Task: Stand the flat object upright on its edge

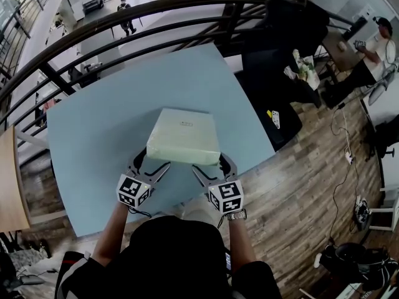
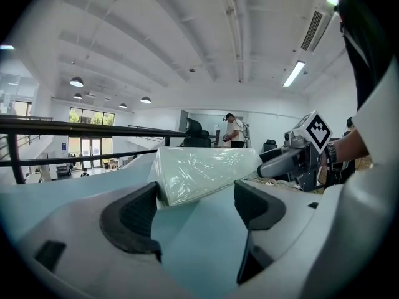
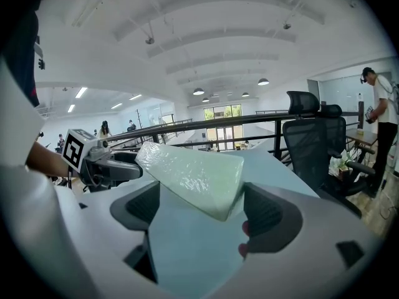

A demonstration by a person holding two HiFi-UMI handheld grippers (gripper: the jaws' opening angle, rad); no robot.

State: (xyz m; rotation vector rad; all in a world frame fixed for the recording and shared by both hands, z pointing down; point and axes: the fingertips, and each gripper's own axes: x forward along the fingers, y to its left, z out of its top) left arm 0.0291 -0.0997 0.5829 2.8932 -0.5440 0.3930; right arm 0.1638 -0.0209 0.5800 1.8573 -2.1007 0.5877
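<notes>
A pale green, plastic-wrapped pack point(image 1: 184, 136) sits tilted by the near edge of the light blue bench point(image 1: 93, 123). The left hand-held gripper point(image 1: 151, 164) has its jaws apart around the pack's near left corner. The right hand-held gripper point(image 1: 212, 166), jaws also apart, straddles the near right corner. A dark railing point(image 1: 187, 5) runs past the far edge, above a wooden floor point(image 1: 312, 185). A black office chair point(image 3: 312, 136) stands under a white ribbed ceiling point(image 2: 187, 42).

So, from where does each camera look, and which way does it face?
Head view: on the person's head, facing steeply down at the package on the blue table; both forearms, left gripper and right gripper show.
Left gripper view: on the left gripper, facing along its open jaws at the package; the right gripper shows.
Right gripper view: mirrored, with the left gripper showing.
Shared: all see the package.
</notes>
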